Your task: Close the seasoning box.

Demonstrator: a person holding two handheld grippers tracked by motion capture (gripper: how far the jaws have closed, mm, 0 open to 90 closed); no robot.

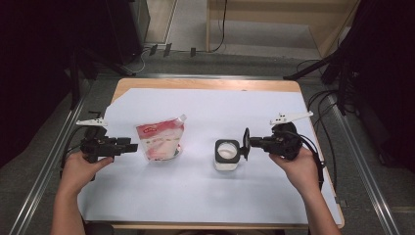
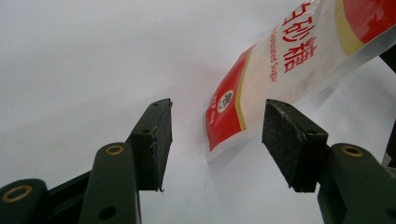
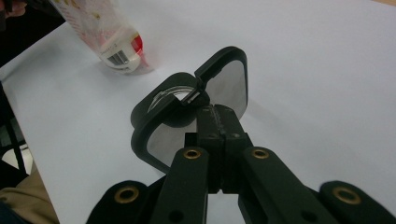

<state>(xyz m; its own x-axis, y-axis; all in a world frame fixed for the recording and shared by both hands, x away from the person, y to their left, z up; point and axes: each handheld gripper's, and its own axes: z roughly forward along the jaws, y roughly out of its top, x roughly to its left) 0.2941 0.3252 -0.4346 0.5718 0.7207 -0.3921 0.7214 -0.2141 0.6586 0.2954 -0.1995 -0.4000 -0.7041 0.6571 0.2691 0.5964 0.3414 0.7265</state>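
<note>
Pouch, large print: the sugar pouch (image 2: 280,79) carries the red Chinese characters 白砂糖; the first is cut off by the picture edge in the left gripper view.
Pouch, small print: red Latin lettering beside the characters reads roughly "Granulated Sugar".
Pouch, logo: a small round white emblem sits on the red band, too small to read.
Pouch, barcode: a barcode label (image 3: 116,57) shows near the bottom edge; digits illegible.

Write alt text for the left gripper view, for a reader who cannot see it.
The left gripper stands open, its two black padded jaws rising from the bottom edge on either side of the lower corner of a red, white and yellow sugar pouch, without touching it. The pouch slants up to the top right, printed with Chinese characters, over a plain white table cover.
</note>
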